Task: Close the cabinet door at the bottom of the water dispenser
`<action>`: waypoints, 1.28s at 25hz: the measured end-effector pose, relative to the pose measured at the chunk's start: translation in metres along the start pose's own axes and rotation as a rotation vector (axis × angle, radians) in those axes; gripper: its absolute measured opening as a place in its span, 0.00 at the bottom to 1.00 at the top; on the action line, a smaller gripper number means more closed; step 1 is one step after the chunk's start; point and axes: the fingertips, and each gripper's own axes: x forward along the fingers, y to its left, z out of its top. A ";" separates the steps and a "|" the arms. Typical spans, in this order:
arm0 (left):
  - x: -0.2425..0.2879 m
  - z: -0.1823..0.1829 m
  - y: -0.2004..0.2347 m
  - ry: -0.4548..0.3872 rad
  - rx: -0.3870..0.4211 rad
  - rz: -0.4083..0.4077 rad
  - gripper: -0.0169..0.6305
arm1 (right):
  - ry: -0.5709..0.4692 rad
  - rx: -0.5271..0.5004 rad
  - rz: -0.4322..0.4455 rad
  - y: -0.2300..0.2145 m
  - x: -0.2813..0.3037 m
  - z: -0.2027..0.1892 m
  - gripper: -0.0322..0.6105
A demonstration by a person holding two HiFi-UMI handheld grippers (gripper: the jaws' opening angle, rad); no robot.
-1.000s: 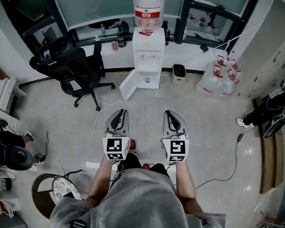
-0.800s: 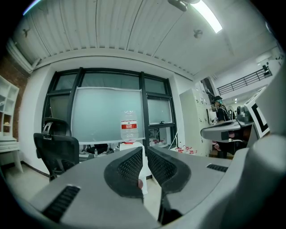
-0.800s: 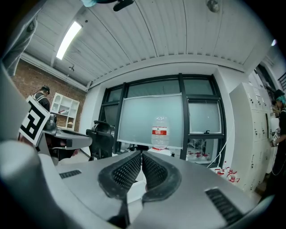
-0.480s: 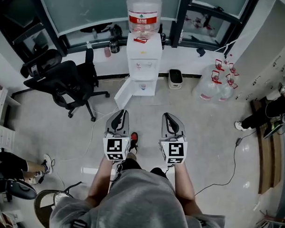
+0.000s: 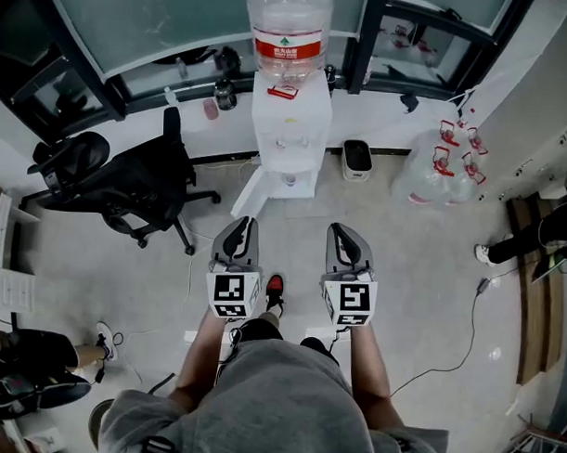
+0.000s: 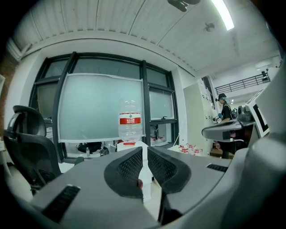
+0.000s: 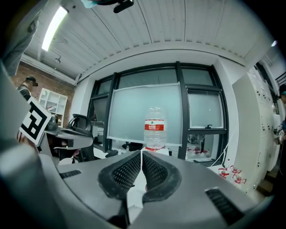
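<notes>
With your left gripper (image 5: pixel 237 223) and right gripper (image 5: pixel 343 229) both pressed together and empty, and the cabinet door (image 5: pixel 248 194) standing open at upper centre beneath the water dispenser (image 5: pixel 289 119), an off-centre push could have slipped off its edge.

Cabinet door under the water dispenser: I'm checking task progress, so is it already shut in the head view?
No, the cabinet door stands swung out from the base of the water dispenser.
</notes>
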 end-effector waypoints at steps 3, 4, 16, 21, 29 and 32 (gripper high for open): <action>0.025 -0.001 0.015 0.027 0.001 -0.002 0.11 | 0.035 0.012 0.006 -0.003 0.029 -0.003 0.09; 0.033 -0.002 0.020 0.034 -0.002 -0.002 0.11 | 0.042 0.015 0.007 -0.004 0.038 -0.004 0.09; 0.120 -0.019 0.077 0.096 -0.030 -0.024 0.11 | 0.083 0.035 0.008 -0.011 0.151 -0.014 0.09; 0.149 -0.026 0.103 0.110 -0.041 -0.023 0.11 | 0.095 0.033 0.022 -0.009 0.194 -0.015 0.09; 0.182 -0.046 0.132 0.139 -0.046 -0.020 0.11 | 0.100 0.035 0.057 0.002 0.246 -0.019 0.09; 0.186 -0.058 0.140 0.157 -0.064 -0.002 0.11 | 0.115 0.035 0.084 0.010 0.257 -0.028 0.09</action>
